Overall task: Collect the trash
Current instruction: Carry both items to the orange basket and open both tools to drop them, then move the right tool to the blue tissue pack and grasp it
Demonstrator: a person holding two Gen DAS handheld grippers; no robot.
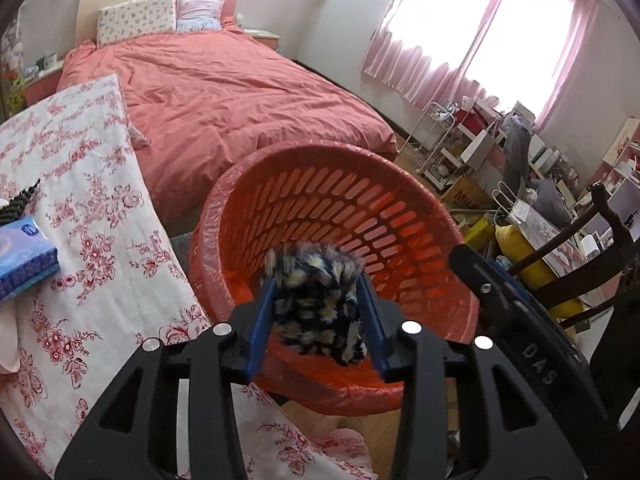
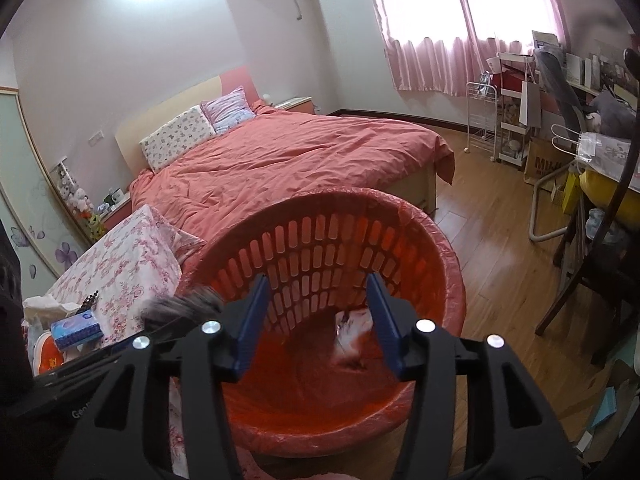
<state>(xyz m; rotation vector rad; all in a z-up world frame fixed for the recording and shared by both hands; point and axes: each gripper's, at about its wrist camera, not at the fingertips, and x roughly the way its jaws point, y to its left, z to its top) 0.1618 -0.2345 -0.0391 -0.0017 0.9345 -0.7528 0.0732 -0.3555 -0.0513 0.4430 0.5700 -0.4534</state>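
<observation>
The left gripper point(image 1: 318, 312) hangs over the mouth of the orange slatted trash basket point(image 1: 400, 216) with a fuzzy dark-and-cream patterned wad point(image 1: 316, 312) between its two blue fingers point(image 1: 260, 328). The wad is motion-blurred, and whether the pads press on it or have let it go cannot be told from this view. The right gripper point(image 2: 318, 320) is over the same basket point(image 2: 420, 240), its jaws apart with nothing between them; a pale scrap point(image 2: 352, 336), blurred, sits low inside near the right finger, seemingly dropping or just landed.

The basket stands on the wooden floor point(image 2: 488, 240) at the near end of the bed point(image 1: 224, 96), just right of a floral-covered surface point(image 1: 92, 240).

The wad looks soft, light and compressible, like plush fabric or yarn. It should not slip from the pads, but it will squash, so a pinch across its bulk is the sensible hold. The pale scrap looks like thin paper or tissue, nearly weightless and easily crumpled. The liner bag point(image 1: 212, 248) is thin film and could snag on a fingertip.

Counted: one basket, one liner, one patterned wad, one pale scrap, two grippers. On the floral cover at the left lie one blue tissue pack point(image 1: 24, 256) and one dark ribbed object point(image 1: 20, 200) that I cannot identify.
</observation>
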